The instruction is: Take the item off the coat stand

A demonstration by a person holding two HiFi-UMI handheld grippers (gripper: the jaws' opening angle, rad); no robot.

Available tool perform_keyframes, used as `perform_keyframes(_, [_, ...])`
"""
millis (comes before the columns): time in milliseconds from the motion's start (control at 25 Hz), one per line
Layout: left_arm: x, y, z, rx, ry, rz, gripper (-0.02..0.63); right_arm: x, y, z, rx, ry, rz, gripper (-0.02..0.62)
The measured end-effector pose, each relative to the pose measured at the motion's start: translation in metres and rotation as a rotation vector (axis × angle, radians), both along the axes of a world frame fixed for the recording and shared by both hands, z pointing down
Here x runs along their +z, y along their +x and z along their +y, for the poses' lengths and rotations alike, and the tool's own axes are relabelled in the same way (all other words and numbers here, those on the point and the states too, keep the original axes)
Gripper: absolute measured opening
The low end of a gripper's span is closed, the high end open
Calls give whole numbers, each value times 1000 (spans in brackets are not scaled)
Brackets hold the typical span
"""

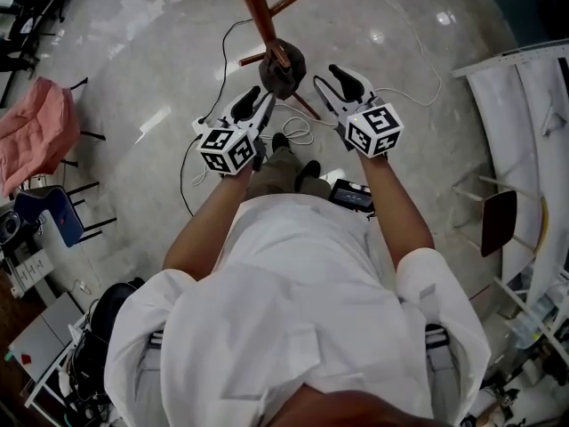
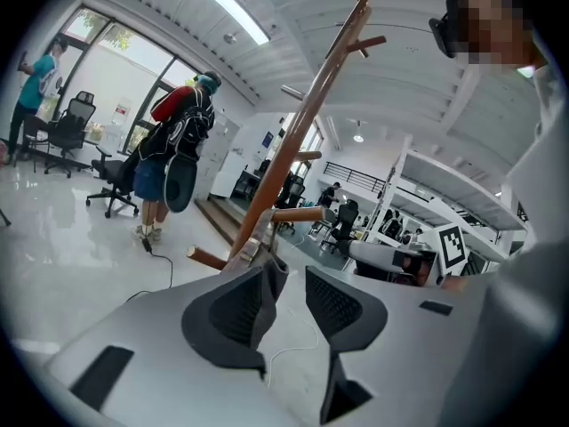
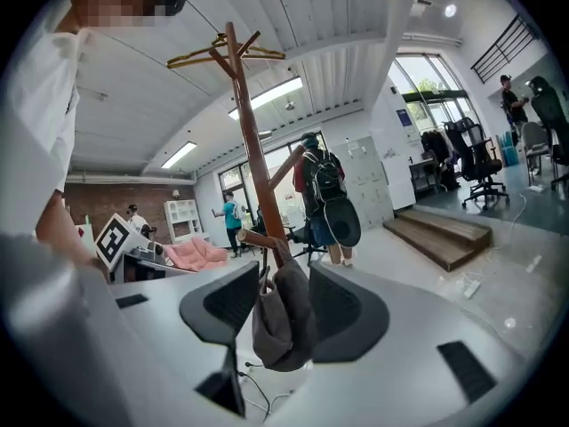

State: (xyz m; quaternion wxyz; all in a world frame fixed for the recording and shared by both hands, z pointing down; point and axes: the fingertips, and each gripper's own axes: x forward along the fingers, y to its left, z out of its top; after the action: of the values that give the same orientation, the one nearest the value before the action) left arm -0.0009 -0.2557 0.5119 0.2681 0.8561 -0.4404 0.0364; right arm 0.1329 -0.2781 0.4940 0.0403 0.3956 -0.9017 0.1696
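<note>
A brown wooden coat stand (image 1: pixel 258 12) rises in front of me, and a dark grey bag (image 1: pixel 283 68) hangs from one of its pegs. In the right gripper view the bag (image 3: pixel 283 327) dangles between the jaws of my right gripper (image 3: pixel 283 274), which stand open, with a gap at the left pad. In the head view the right gripper (image 1: pixel 331 80) is just right of the bag. Just left of the bag and slightly nearer me is my left gripper (image 1: pixel 258 98). Its jaws (image 2: pixel 293 272) are open and empty, with the stand's pole (image 2: pixel 302 132) beyond them.
Cables (image 1: pixel 298 132) lie on the glossy floor around the stand's feet. A pink cloth (image 1: pixel 31 132) is draped over a chair at the left. White panels (image 1: pixel 533 105) lean at the right. A person with a backpack (image 2: pixel 178 149) stands farther off, near steps (image 3: pixel 444 229).
</note>
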Motion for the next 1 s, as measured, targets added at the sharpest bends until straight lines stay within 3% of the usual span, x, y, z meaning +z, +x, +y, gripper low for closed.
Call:
perform_keyframes(480, [66,-2,-40,-52,-152,-63,196,76,-25,-44,-83,-131,85,181])
perform_keyframes(1000, [82,13,-55,-58,-192,-82,199,124,-23,-62,-143,-208,170,181])
